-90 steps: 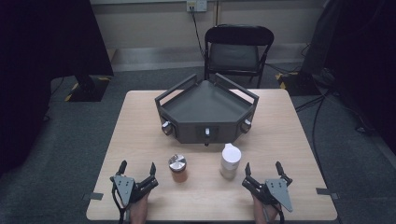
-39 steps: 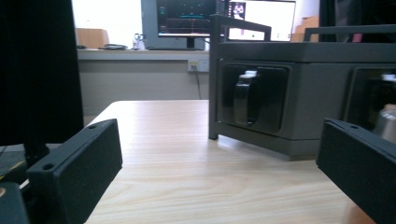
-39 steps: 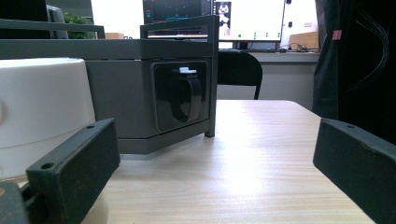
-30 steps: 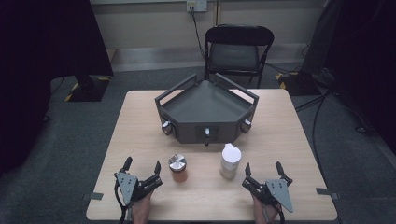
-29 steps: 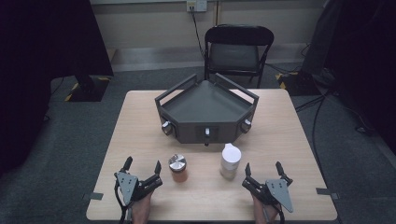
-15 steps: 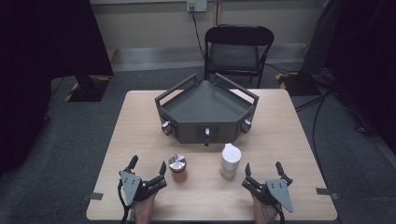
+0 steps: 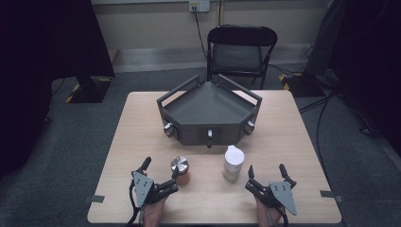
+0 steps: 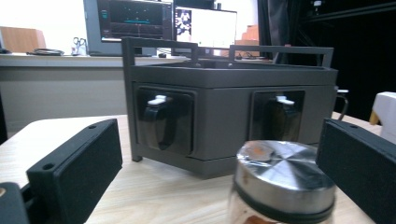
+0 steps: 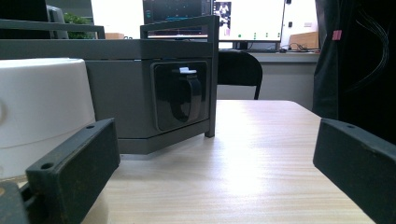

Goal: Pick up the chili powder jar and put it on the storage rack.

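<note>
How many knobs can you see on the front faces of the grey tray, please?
3: left knob, middle knob, right knob on the grey tray. Its far sides are hidden and may hold more.

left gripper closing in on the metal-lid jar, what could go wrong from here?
1. The jar sits off-centre between the open left gripper's jaws, toward one side; that jaw may nudge or tip it before the other touches.
2. A pushed jar could slide toward the white bottle or the grey tray just behind.
</note>
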`<state>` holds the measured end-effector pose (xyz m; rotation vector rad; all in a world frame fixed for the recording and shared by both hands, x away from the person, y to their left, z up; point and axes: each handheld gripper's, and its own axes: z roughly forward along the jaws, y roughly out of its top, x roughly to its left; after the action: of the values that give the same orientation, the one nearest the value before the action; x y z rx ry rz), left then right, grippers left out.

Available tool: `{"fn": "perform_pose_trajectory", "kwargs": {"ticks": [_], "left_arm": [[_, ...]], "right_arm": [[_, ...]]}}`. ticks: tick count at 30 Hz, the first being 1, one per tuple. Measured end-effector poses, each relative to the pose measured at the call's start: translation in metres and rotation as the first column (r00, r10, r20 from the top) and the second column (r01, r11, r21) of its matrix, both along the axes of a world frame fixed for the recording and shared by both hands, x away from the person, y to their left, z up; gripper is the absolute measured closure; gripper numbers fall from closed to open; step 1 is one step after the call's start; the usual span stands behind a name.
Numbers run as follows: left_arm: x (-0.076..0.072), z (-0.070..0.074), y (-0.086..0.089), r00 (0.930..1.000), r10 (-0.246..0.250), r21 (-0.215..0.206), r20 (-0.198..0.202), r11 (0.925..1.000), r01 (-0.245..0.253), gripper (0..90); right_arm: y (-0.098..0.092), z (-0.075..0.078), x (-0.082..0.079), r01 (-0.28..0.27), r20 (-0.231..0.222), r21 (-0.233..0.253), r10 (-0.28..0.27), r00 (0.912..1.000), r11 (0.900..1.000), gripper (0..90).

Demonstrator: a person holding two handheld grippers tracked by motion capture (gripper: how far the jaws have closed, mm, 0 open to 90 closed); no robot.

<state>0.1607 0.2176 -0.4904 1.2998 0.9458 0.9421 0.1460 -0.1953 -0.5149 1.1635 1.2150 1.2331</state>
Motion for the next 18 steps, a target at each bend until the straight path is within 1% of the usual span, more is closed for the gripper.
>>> {"fn": "perform_pose_trajectory", "kwargs": {"ticks": [2, 8, 12, 15, 18], "left_arm": [[0.002, 0.003, -0.002, 0.9997, -0.021, 0.008, -0.013, 0.9997, 0.021, 0.2], [0.004, 0.007, -0.011, 0.9986, -0.045, 0.034, -0.029, 0.9983, 0.046, 2.2], [0.005, 0.005, -0.017, 0.9979, -0.047, 0.041, -0.046, 0.998, 0.049, 5.8], [0.007, 0.005, -0.019, 0.9968, -0.057, 0.031, -0.056, 0.9978, 0.059, 7.9], [0.008, 0.004, -0.023, 0.9966, -0.049, 0.045, -0.066, 0.9977, 0.052, 13.3]], "right_arm": [[0.0, 0.0, 0.0, 0.0, 0.0, 0.0, 0.0, 1.0, 1.0, 0.0], [0.0, 0.0, 0.0, 0.0, 0.0, 0.0, 0.0, 1.0, 1.0, 0.0], [0.0, 0.0, 0.0, -0.001, 0.0, 0.0, 0.001, 1.0, 1.0, 0.0], [0.0, 0.0, 0.0, -0.001, 0.0, 0.0, 0.001, 1.0, 1.0, 0.0], [0.0, 0.0, 0.0, -0.001, 0.0, 0.0, 0.001, 1.0, 1.0, 0.0]]}}
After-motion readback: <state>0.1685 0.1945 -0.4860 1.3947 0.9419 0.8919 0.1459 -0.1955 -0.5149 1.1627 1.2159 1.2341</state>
